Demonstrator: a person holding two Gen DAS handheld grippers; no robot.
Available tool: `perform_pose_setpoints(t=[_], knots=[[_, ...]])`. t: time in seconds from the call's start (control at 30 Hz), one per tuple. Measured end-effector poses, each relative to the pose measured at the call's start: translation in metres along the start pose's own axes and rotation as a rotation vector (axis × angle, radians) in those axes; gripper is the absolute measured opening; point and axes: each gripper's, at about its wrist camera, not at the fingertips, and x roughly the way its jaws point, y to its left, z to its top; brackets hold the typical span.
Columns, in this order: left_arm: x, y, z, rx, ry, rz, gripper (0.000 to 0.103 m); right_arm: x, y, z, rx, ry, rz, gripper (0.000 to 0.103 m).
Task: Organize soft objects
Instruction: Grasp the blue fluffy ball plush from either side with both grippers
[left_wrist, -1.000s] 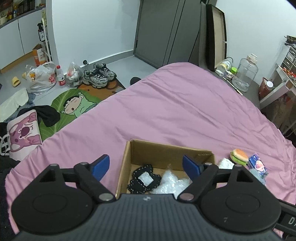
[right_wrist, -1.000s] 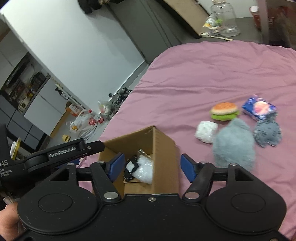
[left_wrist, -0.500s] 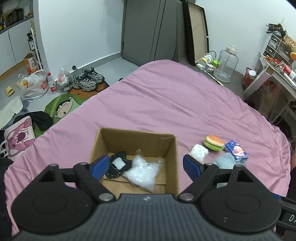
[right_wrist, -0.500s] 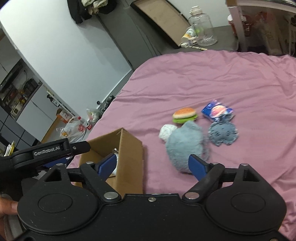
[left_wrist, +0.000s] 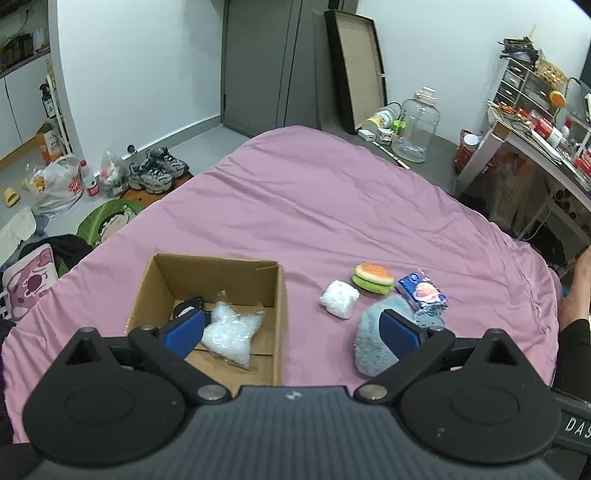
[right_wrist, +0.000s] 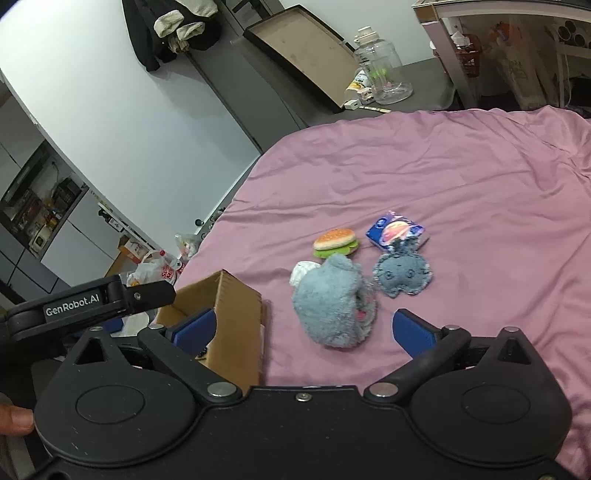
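Pink bedding (left_wrist: 332, 206) fills both wrist views, serving as the work surface for the sorting job. In the lower left of the left wrist view an open cardboard box (left_wrist: 280, 295) sits on it, already holding a crinkly clear plastic bag (left_wrist: 231, 332) and a dark flat item, so it appears to be the collection bin. To the right of the box, in the lower centre-right of that view, the remaining soft things lie clustered close together: a fluffy grey-blue plush (right_wrist: 332, 306), a small white soft lump (left_wrist: 339, 298), a burger-shaped toy (left_wrist: 372, 277), a blue printed packet (left_wrist: 421, 291) and a flat grey-blue plush face (right_wrist: 402, 275).

The left gripper (left_wrist: 291, 330) has its blue pads spread wide, with nothing between them. The right gripper (right_wrist: 303, 325) is also spread wide and empty; the fluffy plush lies just ahead of it, between the lines of its pads, which suggests it is the next pick.

Compared with a second ago, both views have pulled back and to the right, so the box sits further left and the toy cluster is more central. Both sets of jaws have just been opening, with nothing held.
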Motion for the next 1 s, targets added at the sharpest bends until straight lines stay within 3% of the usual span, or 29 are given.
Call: perform_pose_setpoints(t=[0.33, 0.7, 1.0], knots=[[-0.002, -0.038, -0.010, 0.029, -0.011, 0.005, 0.100, -0.011, -0.044, 0.003, 0.072, -0.035, 0.009, 0.103], [0.022, -0.066, -0.018, 0.017, 0.004, 0.040, 0.100, -0.004, -0.079, 0.006, 0.124, -0.034, 0.016, 0.101], [0.048, -0.085, -0.023, 0.026, 0.006, 0.035, 0.097, 0.020, -0.104, 0.003, 0.229, 0.031, 0.070, 0.084]])
